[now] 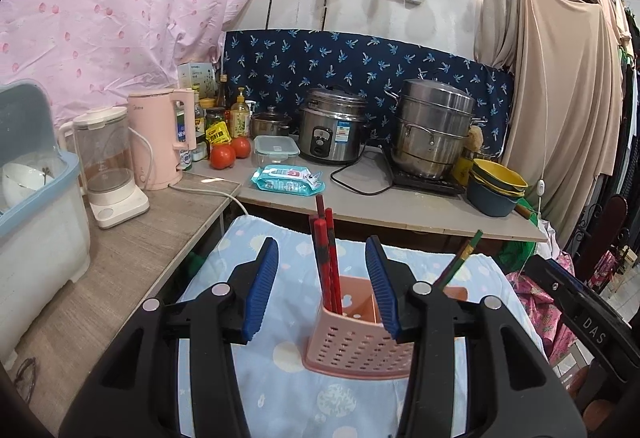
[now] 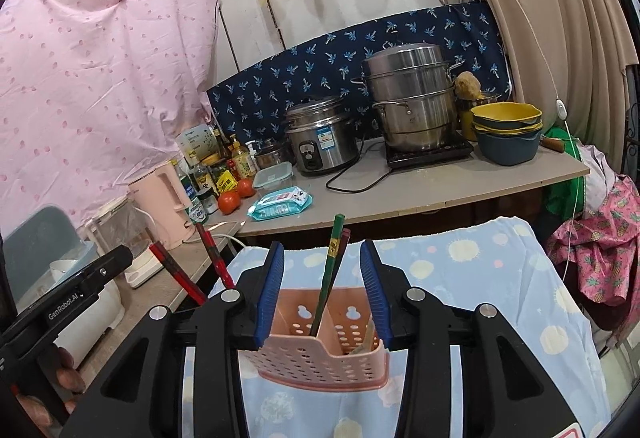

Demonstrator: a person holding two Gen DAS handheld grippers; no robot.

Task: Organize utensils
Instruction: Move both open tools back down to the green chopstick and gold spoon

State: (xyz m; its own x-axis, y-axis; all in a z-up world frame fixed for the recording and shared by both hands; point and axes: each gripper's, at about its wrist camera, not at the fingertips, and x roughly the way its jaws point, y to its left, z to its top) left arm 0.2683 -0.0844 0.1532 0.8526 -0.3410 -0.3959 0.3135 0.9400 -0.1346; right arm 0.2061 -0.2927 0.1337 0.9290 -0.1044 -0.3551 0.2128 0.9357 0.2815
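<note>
A pink perforated utensil holder (image 1: 352,350) (image 2: 320,362) stands on a table under a light blue cloth (image 1: 280,390). Red chopsticks (image 1: 326,258) stand upright in its left compartment, between the blue pads of my left gripper (image 1: 323,240), which is open and not touching them. A green chopstick (image 2: 332,262) and a dark red one lean in the middle compartment, between the pads of my open right gripper (image 2: 322,243), untouched. In the right wrist view the red chopsticks (image 2: 212,250) show left of the fingers. A pale wooden utensil (image 2: 366,338) lies in the right compartment.
Behind the table runs a counter (image 1: 400,206) with a rice cooker (image 1: 334,130), a steel steamer pot (image 1: 432,134), stacked bowls (image 1: 496,186), tomatoes (image 1: 224,156) and a wipes pack (image 1: 286,180). A pink kettle (image 1: 156,138), a blender and a dish box (image 1: 36,198) stand left.
</note>
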